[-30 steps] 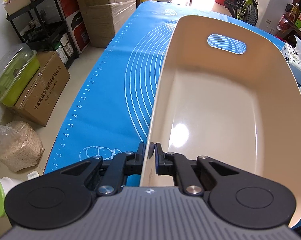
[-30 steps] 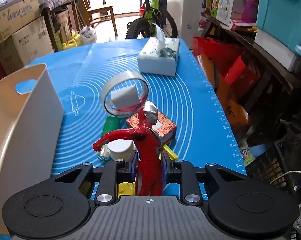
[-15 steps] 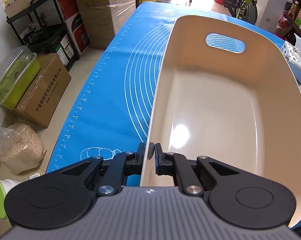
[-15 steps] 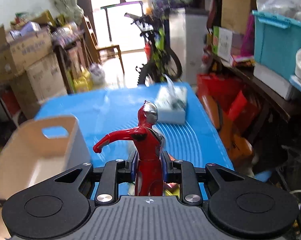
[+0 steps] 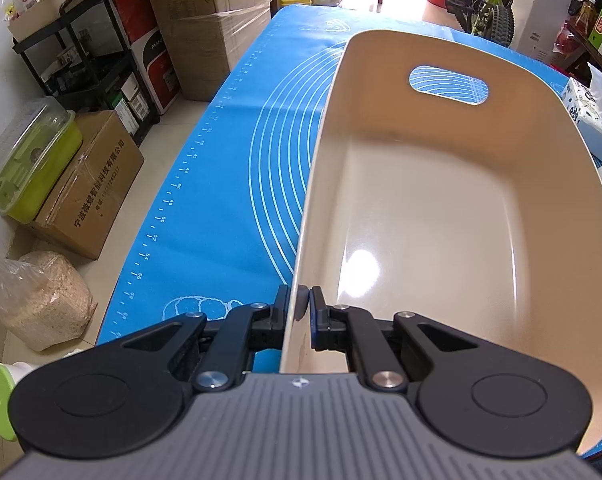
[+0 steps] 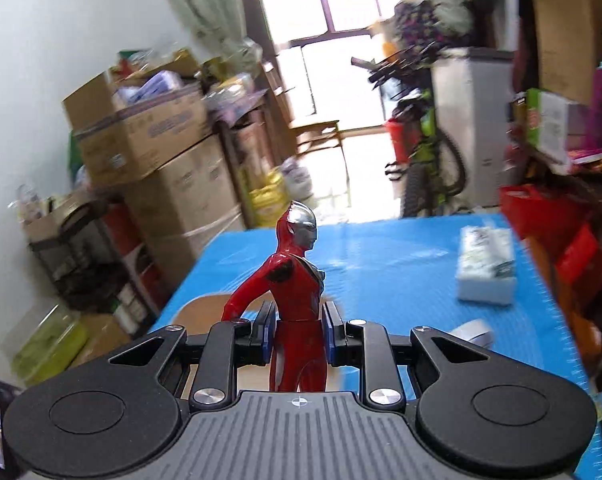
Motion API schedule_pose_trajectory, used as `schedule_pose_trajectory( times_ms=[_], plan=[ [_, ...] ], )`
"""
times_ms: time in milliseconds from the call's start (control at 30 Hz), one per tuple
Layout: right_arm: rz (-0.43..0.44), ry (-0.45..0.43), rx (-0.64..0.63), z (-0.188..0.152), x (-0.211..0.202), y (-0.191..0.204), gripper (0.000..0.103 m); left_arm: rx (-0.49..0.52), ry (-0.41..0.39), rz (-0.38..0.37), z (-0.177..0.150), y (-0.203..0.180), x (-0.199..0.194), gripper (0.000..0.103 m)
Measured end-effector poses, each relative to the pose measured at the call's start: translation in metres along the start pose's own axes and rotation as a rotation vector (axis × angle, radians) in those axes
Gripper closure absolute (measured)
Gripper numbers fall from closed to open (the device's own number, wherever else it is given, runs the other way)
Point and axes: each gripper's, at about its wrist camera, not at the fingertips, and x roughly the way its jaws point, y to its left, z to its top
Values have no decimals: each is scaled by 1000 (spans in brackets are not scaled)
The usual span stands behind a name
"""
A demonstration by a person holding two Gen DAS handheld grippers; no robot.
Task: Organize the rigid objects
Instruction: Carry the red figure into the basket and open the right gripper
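Beige plastic bin (image 5: 441, 208) rests on the blue mat (image 5: 229, 184), its near left rim clamped between the closed fingers of the left gripper (image 5: 299, 312); its interior holds nothing, and bare mat runs along its left side to the table edge. The right gripper (image 6: 297, 340) is closed on the waist of the red figure (image 6: 297, 280), which stands upright between the pads, above the table with a curved edge of the bin just behind it. Compared with one second ago, the figure has been lifted off the mat and carried leftward; the bin has not moved. A tissue box (image 6: 487, 270) and a tape roll (image 6: 475, 332) lie to the right, well apart from the figure.
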Motion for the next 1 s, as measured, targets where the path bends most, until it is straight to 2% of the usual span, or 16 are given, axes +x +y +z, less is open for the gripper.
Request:
schedule_pose_trajectory(
  times_ms=[100, 233, 400, 633, 667, 800, 1000],
  plan=[
    [25, 67, -27, -12, 17, 17, 68, 3, 0, 2, 0, 0, 0, 92],
    [30, 198, -63, -33, 47, 38, 68, 7, -1, 4, 1, -1, 0, 92],
    [0, 351, -101, -61, 77, 44, 68, 11, -2, 6, 1, -1, 0, 92],
    [-43, 483, -137, -82, 97, 46, 68, 12, -2, 7, 1, -1, 0, 92],
    [-45, 490, -135, -85, 97, 46, 68, 11, -2, 6, 1, -1, 0, 92],
    [-24, 464, -126, -85, 90, 46, 57, 14, -4, 6, 1, -2, -1, 92],
    [-6, 353, -107, -64, 50, 42, 39, 11, -1, 3, 1, -1, -1, 92]
  ],
)
